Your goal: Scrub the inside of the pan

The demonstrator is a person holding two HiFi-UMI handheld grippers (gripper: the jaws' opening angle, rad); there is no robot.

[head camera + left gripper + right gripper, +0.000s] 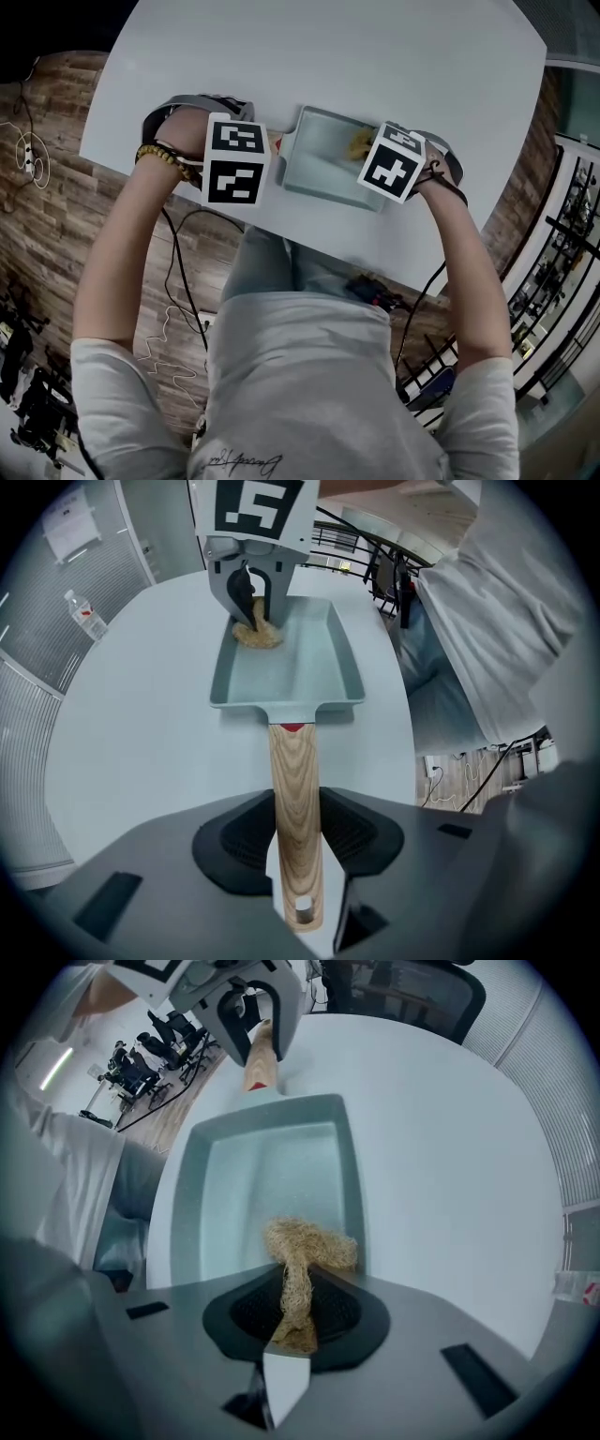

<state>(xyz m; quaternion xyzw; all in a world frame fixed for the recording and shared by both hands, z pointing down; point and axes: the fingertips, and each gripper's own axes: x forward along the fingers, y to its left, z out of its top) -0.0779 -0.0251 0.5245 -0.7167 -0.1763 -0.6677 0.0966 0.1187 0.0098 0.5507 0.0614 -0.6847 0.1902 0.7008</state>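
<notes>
Pan (323,169) lies at the tabletop's (375,56) edge nearest the person in the head view; it is probably stiff and light. In the left gripper view, the left gripper (298,850) clamps the wooden handle (295,780), the sensible hold. In the right gripper view, the right gripper (295,1312) pinches a soft fibre scrubber (305,1251) inside the pan.
</notes>
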